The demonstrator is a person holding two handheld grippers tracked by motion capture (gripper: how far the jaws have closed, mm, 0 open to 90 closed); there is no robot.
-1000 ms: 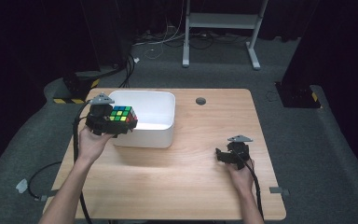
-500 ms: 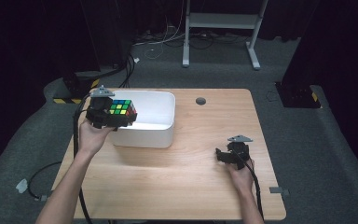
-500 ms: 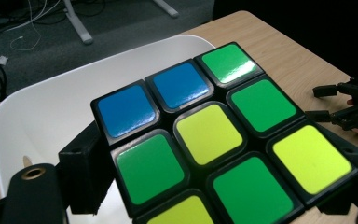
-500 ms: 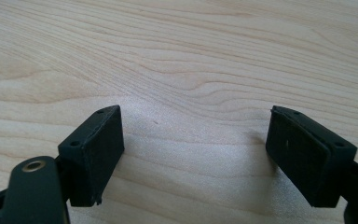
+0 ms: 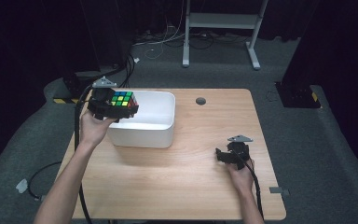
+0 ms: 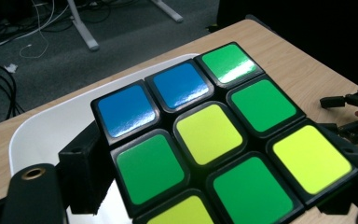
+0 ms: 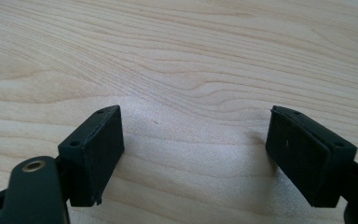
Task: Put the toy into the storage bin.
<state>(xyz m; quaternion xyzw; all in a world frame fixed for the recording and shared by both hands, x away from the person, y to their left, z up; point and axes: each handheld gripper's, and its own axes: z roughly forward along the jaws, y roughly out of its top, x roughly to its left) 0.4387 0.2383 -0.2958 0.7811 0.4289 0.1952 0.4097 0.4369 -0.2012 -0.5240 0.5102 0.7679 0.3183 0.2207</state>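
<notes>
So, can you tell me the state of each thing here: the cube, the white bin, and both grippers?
Rubik's cube: scrambled, clamped in the left gripper, held in the air above the bin's left rim.
White bin: upright on the table, nothing visible inside.
Left gripper: shut on the cube.
Right gripper: open, nothing between its jaws, low over bare table.
Table: bare wood around the bin.

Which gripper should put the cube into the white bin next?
Left. The left gripper already holds the cube at the white bin; the right gripper rests open on the table.
</notes>
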